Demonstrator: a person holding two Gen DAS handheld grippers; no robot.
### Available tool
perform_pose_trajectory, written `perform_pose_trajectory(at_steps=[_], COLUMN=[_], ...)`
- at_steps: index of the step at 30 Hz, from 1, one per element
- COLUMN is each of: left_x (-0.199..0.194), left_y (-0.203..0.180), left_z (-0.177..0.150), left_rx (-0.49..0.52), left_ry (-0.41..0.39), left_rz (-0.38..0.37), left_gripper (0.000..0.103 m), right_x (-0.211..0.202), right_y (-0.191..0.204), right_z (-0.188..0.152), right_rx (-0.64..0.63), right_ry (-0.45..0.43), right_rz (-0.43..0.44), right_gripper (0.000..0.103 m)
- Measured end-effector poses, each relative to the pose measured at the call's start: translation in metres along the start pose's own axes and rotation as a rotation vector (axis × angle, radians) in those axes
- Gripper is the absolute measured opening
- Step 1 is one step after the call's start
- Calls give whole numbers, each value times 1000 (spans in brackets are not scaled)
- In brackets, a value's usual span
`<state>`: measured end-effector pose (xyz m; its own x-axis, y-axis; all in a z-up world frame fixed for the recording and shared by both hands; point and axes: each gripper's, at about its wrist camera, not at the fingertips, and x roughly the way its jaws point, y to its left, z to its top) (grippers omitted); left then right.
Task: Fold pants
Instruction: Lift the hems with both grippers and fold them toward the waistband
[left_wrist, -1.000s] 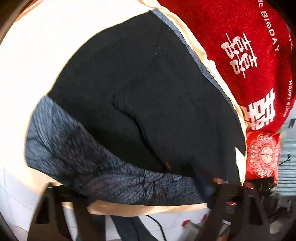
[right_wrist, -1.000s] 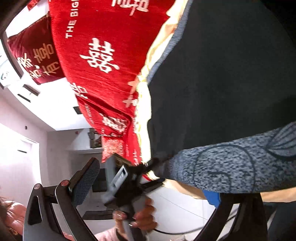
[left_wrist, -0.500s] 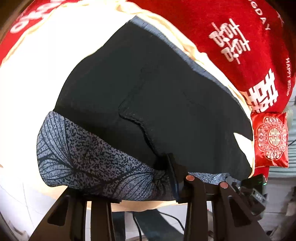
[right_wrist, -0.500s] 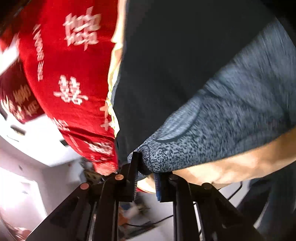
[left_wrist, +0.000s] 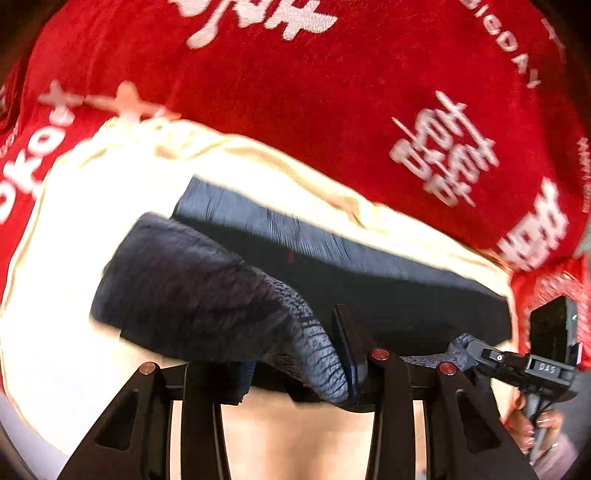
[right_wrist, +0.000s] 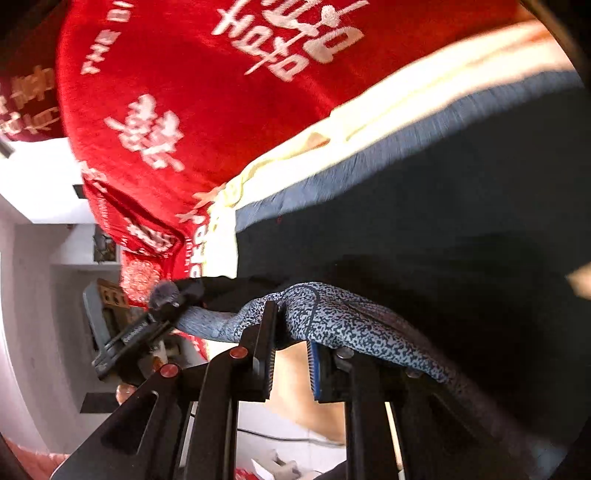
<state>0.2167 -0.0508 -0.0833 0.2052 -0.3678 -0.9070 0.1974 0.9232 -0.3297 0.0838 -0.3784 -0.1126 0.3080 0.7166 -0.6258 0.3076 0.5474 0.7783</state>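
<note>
Dark navy pants (left_wrist: 369, 280) with a grey speckled patterned hem lie on a cream sheet (left_wrist: 92, 206). My left gripper (left_wrist: 295, 376) is shut on the patterned hem (left_wrist: 310, 343), lifted and folded over the dark fabric. My right gripper (right_wrist: 291, 332) is shut on the other end of the same hem (right_wrist: 351, 321). The pants (right_wrist: 461, 206) fill the right of the right wrist view. The right gripper also shows in the left wrist view (left_wrist: 517, 362), and the left gripper in the right wrist view (right_wrist: 162, 306).
A red blanket with white lettering (left_wrist: 332, 92) lies beyond the sheet; it also shows in the right wrist view (right_wrist: 192, 92). A red cushion (left_wrist: 546, 288) lies at the right. White room walls and furniture (right_wrist: 44, 258) lie off the bed's edge.
Both grippers closed on the patterned hem and lifted it up, carrying it toward the waistband, so less of the pants lies flat. The red blanket now fills the upper view.
</note>
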Motion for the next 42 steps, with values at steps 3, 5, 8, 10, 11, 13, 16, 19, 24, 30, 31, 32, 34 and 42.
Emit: perform_pose_trajectory(at_steps=[3, 5, 8, 10, 11, 13, 16, 19, 24, 30, 31, 32, 34, 42], left_x=[42, 68, 91, 86, 78, 56, 19, 21, 88, 123, 120, 115, 100, 60], left_y=[-2, 2, 11, 13, 12, 10, 7, -5, -22, -31, -31, -32, -37, -97], left_z=[22, 31, 41, 45, 45, 44, 39, 33, 32, 40, 41, 40, 35, -25], left_rx=[-1, -24, -75, -103, -101, -82, -70, -5, 69, 105, 94, 82, 68, 150], left_ry=[-4, 8, 38, 46, 42, 10, -60, -26, 52, 30, 37, 45, 54, 126], left_rz=[91, 126, 144, 139, 140, 177, 217, 257, 334, 446, 441, 422, 393, 291], left_gripper=[44, 44, 45, 45, 48, 79, 85, 85, 85, 92, 92, 92, 92, 92], right_x=[28, 47, 67, 66, 64, 54, 28, 10, 62, 71, 61, 46, 24, -74], right_y=[-16, -30, -49, -51, -49, -36, -6, 17, 17, -8, -10, -11, -12, -50], right_z=[46, 70, 93, 97, 97, 93, 84, 74, 65, 85, 86, 85, 81, 11], right_rx=[-4, -3, 35, 53, 42, -18, -118, -197, -310, -322, -308, -299, -289, -165], right_ry=[68, 101, 140, 156, 168, 171, 116, 80, 197, 130, 115, 88, 65, -13], right_rz=[-47, -69, -61, -43, -35, -32, -39, -68, -220, -306, -300, -289, -255, -275], right_gripper=[17, 17, 17, 18, 26, 57, 81, 72, 47, 38, 42, 46, 51, 61])
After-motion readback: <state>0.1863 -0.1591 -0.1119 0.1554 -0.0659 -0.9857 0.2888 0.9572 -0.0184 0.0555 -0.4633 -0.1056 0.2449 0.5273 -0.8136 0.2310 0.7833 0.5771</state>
